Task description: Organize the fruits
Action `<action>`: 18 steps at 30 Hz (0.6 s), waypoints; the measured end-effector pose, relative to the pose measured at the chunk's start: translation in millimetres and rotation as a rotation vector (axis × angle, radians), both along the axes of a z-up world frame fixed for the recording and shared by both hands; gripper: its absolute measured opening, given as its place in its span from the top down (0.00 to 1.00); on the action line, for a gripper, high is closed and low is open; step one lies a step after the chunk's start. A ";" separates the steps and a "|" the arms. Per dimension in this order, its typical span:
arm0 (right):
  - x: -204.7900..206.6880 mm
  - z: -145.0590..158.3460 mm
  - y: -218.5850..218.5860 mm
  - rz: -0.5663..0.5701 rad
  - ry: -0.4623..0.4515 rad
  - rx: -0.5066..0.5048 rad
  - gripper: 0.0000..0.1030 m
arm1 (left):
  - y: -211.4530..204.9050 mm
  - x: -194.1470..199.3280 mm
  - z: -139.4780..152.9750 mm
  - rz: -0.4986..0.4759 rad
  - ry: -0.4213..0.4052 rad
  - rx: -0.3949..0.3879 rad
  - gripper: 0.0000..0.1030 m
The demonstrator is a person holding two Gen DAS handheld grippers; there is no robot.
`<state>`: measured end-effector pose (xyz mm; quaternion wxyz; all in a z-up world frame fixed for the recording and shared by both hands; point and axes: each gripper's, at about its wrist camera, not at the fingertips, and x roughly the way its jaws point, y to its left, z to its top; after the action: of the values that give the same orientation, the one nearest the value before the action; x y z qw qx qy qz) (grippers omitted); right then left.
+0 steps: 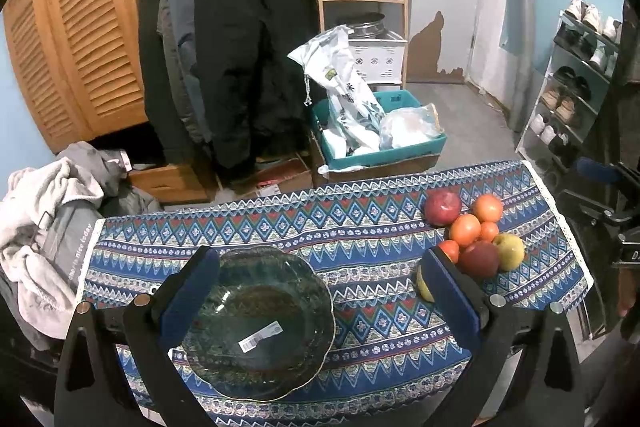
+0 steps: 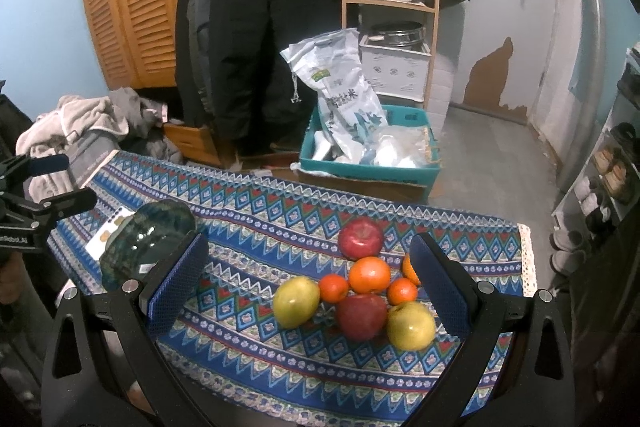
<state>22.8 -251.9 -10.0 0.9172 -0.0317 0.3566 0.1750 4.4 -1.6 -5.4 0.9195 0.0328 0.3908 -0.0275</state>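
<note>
Fruits sit in a tight cluster in front of your right hand-held gripper [image 2: 308, 283], whose fingers stand wide apart with nothing between them. Your left hand-held gripper [image 1: 320, 295] is likewise spread and empty, framing the dark glass bowl [image 1: 260, 323] on the patterned cloth [image 1: 360, 239] that covers the desk.

Nearest your right fingers lie a yellow-green apple [image 2: 411, 325], a dark red apple [image 2: 361, 317] touching it, and a second yellow-green apple [image 2: 296, 301] on the other side. Behind those are a large orange [image 2: 369, 274] flanked by two small oranges [image 2: 333, 287] [image 2: 402, 291], another orange [image 2: 410, 267] partly hidden by the right finger, and a red apple [image 2: 361, 237] farthest away, just apart from the rest.

Expect the apples to be firm, fairly heavy and smooth-skinned, so they may slip or roll; close across the widest part, at the middle of the fruit, with the stem roughly upright. The small oranges should be lighter and slightly soft, so squeeze gently. Because the pieces touch, taking one from the edge of the pile first, probably the second yellow-green apple on the bowl side, risks disturbing the others least.

The bowl stands well apart from the fruit, on the left side of the desk, and looks empty except for a label. Being glass, it is likely fragile: lower fruit in, don't drop it.
</note>
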 end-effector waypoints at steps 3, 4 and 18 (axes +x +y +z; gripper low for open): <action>2.6 -1.1 -5.2 -0.017 -0.005 -0.017 0.04 | -3.6 1.6 -2.1 -0.005 -0.001 0.008 0.01; 3.3 -1.9 -7.0 -0.024 -0.002 -0.020 0.04 | -4.6 3.0 -3.7 -0.008 0.005 0.009 0.01; 19.7 -16.1 -42.8 -0.099 0.060 -0.032 0.04 | -36.5 19.5 -34.1 -0.078 0.121 0.000 0.01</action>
<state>42.5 -294.7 -26.0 0.9130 -0.0231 0.3879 0.1245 23.8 -38.1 -39.5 0.8923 0.0460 0.4443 -0.0651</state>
